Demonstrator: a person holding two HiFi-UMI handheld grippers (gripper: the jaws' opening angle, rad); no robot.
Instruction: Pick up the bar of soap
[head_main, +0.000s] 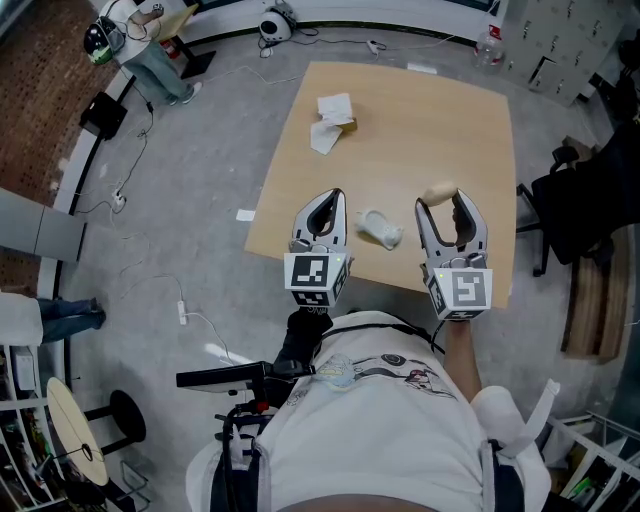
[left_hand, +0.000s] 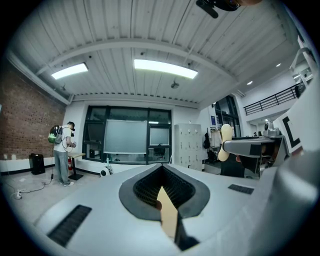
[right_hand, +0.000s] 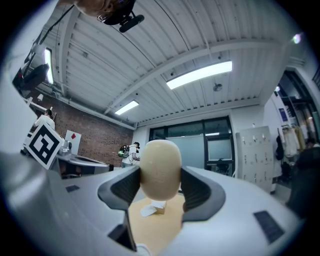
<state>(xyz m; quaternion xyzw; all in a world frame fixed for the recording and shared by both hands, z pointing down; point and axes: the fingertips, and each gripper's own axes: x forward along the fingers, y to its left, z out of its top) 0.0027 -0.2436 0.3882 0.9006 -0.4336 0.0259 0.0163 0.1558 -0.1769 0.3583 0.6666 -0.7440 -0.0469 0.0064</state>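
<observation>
Our right hand-held gripper (head_main: 441, 204), level above the table's (head_main: 430, 120) near edge, clamps the smooth, cream, oval bar of soap (right_hand: 160, 167) upright; our left hand-held gripper (head_main: 333, 200) (jaws together, empty) points alongside.

Grips a pale cream bar of soap (right_hand: 160, 167) upright in the right gripper (right_hand: 160, 184), dark pads (right_hand: 124, 187) pressed against both of its sides. Looks down past the soap onto a tan worktop (right_hand: 152, 232), with a crumpled white wrapper (right_hand: 149, 210) lying well beyond the jaws. Catches a black-and-white marker cube (right_hand: 44, 142) at far left. Takes in, farther off, a person with a backpack (right_hand: 131, 152) beside a brick wall (right_hand: 95, 145), under long ceiling lights (right_hand: 200, 75).
</observation>
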